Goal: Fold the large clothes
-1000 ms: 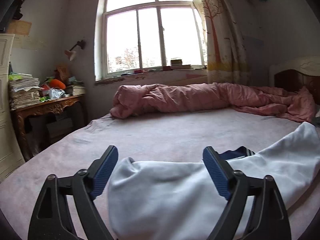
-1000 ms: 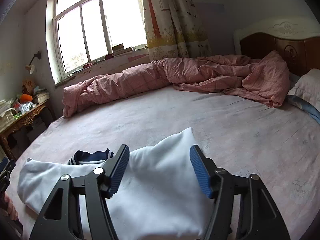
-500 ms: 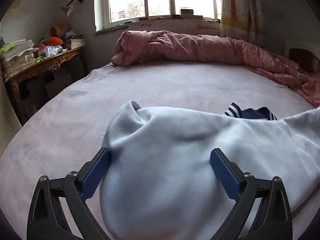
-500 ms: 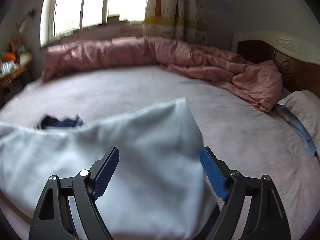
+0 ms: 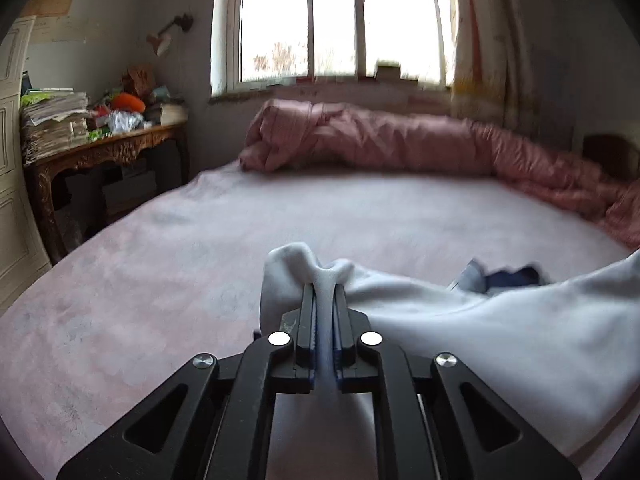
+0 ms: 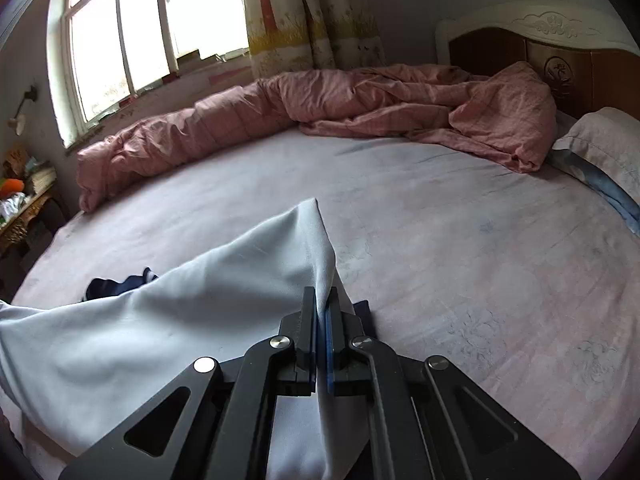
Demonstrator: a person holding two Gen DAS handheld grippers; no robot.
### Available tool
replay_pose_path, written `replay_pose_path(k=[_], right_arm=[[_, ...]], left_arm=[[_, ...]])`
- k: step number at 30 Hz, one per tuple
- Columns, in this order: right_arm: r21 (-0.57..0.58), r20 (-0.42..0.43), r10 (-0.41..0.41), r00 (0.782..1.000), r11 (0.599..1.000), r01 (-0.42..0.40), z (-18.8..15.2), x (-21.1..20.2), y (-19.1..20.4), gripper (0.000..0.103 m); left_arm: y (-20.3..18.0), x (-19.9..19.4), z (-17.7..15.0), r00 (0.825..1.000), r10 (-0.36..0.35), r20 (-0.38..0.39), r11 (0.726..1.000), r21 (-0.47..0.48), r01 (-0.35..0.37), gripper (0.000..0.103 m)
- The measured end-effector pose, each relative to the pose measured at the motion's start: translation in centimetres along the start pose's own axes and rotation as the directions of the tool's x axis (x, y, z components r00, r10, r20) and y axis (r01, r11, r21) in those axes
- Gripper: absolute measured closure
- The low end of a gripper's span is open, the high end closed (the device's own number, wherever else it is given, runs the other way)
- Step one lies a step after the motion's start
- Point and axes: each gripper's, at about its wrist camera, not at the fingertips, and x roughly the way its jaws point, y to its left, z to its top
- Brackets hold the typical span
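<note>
A large white garment [image 5: 480, 328] lies on the pink bed sheet [image 5: 160, 264], with a dark blue striped collar [image 5: 512, 276] showing at its far edge. My left gripper [image 5: 324, 290] is closing its jaws on the garment's left end, and a ridge of white cloth is pinched between the pads. In the right wrist view the same garment [image 6: 180, 320] stretches off to the left, its collar [image 6: 116, 284] lying beyond it. My right gripper [image 6: 322, 294] is shut on the garment's right corner, which rises to a peak just ahead of the fingertips.
A rolled pink quilt [image 6: 320, 108] runs along the far side of the bed under the window [image 5: 340, 20]. A cluttered wooden table [image 5: 100, 148] stands at the left. A headboard [image 6: 560, 60] and a pillow [image 6: 604, 140] are at the right.
Both grippers stood open over the garment's ends and have now shut on the cloth. Each pinches up a fold, and both views have tipped back up toward the window.
</note>
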Motion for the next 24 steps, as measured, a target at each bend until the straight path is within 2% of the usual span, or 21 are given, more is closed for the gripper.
replay_pose_path(k=[1, 3, 6, 7, 10, 13, 14, 15, 16, 17, 18, 20, 22, 23, 24], right_arm=[[-0.004, -0.029, -0.01, 1.0, 1.0, 0.01, -0.2, 0.7, 0.1, 0.1], [0.0, -0.079, -0.015, 0.997, 1.0, 0.015, -0.7, 1.9, -0.1, 0.1], [-0.005, -0.107, -0.02, 0.994, 1.0, 0.02, -0.9, 2.6, -0.2, 0.1], [0.007, -0.124, -0.016, 0.992, 1.0, 0.017, -1.0, 2.9, -0.5, 0.1], [0.033, -0.178, 0.004, 0.984, 0.999, 0.002, -1.4, 4.2, -1.0, 0.1], [0.008, -0.177, -0.002, 0.984, 1.0, 0.003, -1.6, 4.6, -0.7, 0.099], [-0.001, -0.16, -0.014, 0.987, 1.0, 0.014, -1.6, 4.3, -0.4, 0.096], [-0.002, -0.138, -0.021, 0.99, 1.0, 0.021, -1.5, 3.8, -0.3, 0.096], [0.0, -0.111, -0.023, 0.994, 1.0, 0.023, -1.3, 3.2, -0.1, 0.095], [0.005, -0.065, -0.017, 0.998, 1.0, 0.017, -1.0, 2.3, 0.0, 0.093], [0.011, -0.029, -0.009, 1.0, 1.0, 0.009, -0.8, 1.5, 0.1, 0.089], [0.027, 0.042, 0.02, 0.999, 0.999, -0.021, -0.4, 0.2, 0.0, 0.083], [0.041, 0.074, 0.089, 0.993, 0.995, -0.092, 0.3, -0.2, 0.4, 0.076], [0.04, 0.065, 0.136, 0.989, 0.989, -0.139, 0.8, 0.1, 0.7, 0.066], [0.032, 0.041, 0.184, 0.982, 0.982, -0.186, 1.2, 0.8, 1.2, 0.062]], left_arm=[[0.0, 1.1, -0.4, 0.999, 0.015, -0.031, 1.0, 0.009, -0.014, 0.089], [0.2, 3.4, -0.8, 0.992, -0.02, -0.124, 1.0, -0.003, 0.02, 0.088], [0.9, 4.2, -1.0, 0.984, -0.079, -0.163, 0.996, -0.046, 0.072, 0.084], [1.1, 4.4, -1.0, 0.981, -0.08, -0.174, 0.996, -0.061, 0.071, 0.081], [1.1, 4.5, -1.1, 0.981, -0.075, -0.177, 0.996, -0.059, 0.065, 0.08], [0.5, 2.3, -1.0, 0.994, -0.077, -0.075, 0.997, -0.03, 0.075, 0.079], [0.5, 0.9, -0.9, 0.997, -0.076, -0.012, 0.997, -0.025, 0.076, 0.073], [0.7, -0.2, -0.7, 0.996, -0.081, 0.034, 0.996, -0.022, 0.082, 0.066], [0.9, -1.5, -0.6, 0.993, -0.082, 0.083, 0.996, -0.017, 0.084, 0.046], [1.0, -2.5, -0.4, 0.989, -0.081, 0.123, 0.996, -0.014, 0.084, 0.036], [1.1, -3.5, -0.2, 0.983, -0.088, 0.163, 0.996, -0.008, 0.09, 0.037], [1.2, -4.3, 0.2, 0.978, -0.103, 0.18, 0.995, 0.01, 0.103, 0.07], [1.9, -4.0, 0.6, 0.981, -0.112, 0.158, 0.993, -0.016, 0.116, 0.074], [2.2, -3.6, 0.6, 0.984, -0.106, 0.142, 0.993, -0.037, 0.112, 0.074], [2.6, -2.9, 0.7, 0.99, -0.087, 0.113, 0.994, -0.054, 0.093, 0.076]])
